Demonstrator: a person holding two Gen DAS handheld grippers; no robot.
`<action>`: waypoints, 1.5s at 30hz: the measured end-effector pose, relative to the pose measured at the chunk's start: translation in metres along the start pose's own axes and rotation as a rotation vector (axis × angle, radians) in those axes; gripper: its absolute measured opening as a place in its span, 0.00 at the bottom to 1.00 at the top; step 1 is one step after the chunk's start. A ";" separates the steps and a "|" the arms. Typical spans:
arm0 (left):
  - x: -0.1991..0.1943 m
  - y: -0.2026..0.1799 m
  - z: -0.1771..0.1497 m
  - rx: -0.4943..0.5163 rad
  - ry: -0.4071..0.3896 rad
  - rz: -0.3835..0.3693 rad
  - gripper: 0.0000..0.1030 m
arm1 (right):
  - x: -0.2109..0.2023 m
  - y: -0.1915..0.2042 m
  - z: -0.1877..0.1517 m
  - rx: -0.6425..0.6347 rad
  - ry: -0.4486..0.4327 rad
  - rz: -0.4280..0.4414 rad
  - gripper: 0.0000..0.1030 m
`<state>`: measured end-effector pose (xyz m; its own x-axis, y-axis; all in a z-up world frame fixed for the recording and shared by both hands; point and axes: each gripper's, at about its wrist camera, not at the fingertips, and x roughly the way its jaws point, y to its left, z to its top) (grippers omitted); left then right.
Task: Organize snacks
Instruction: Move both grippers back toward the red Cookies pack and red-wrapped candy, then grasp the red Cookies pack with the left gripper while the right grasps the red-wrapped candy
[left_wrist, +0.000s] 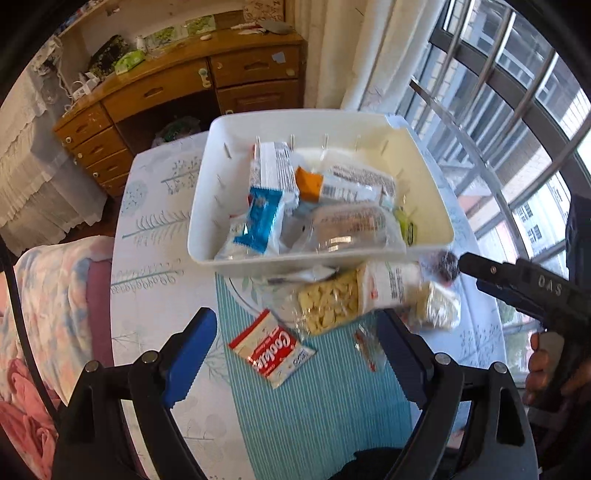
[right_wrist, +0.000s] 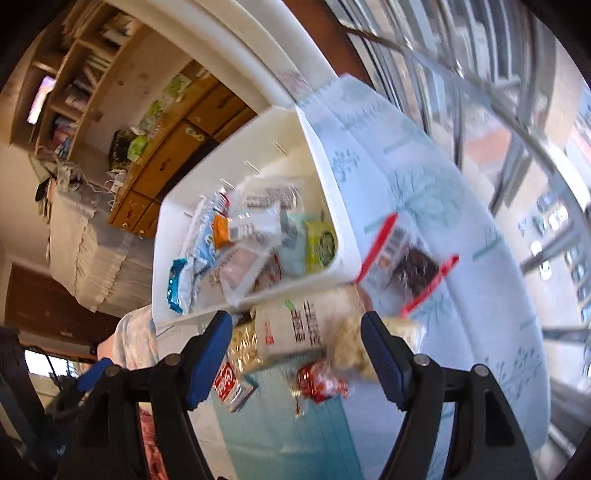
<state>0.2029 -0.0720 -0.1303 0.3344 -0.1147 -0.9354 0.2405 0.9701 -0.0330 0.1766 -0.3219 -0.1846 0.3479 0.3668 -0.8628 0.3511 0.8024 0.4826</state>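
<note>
Snacks half sorted: white bin (left_wrist: 424, 173) loaded, several packets on the table (left_wrist: 155, 229).

Left gripper (left_wrist: 295, 354) hangs with jaws wide and empty over the teal mat (left_wrist: 325, 406); the cookie pack (left_wrist: 271, 352) lies between its fingers, toward 7 o'clock of the bin. Right gripper (right_wrist: 295, 354) also stands wide, holding nothing, its view blurred. A nut bag (left_wrist: 365, 301) lies against the bin's near wall at 6 o'clock, a red wrapper (left_wrist: 365, 349) just below it. A dark, red-edged packet (right_wrist: 410, 266) sits at the bin's 4 o'clock corner, by the right gripper's tip as the left view shows it.
</note>
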 end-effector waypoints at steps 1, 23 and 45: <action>0.002 0.001 -0.004 0.013 0.011 -0.003 0.85 | 0.003 -0.002 -0.004 0.027 0.015 0.005 0.71; 0.111 0.044 -0.035 0.307 0.224 -0.123 0.85 | 0.068 -0.027 -0.073 0.567 0.098 -0.059 0.68; 0.182 0.025 -0.049 0.410 0.346 -0.140 0.86 | 0.085 -0.036 -0.069 0.648 0.102 -0.186 0.43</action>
<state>0.2254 -0.0581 -0.3185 -0.0289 -0.0925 -0.9953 0.6191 0.7801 -0.0905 0.1331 -0.2873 -0.2858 0.1585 0.3179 -0.9348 0.8582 0.4239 0.2896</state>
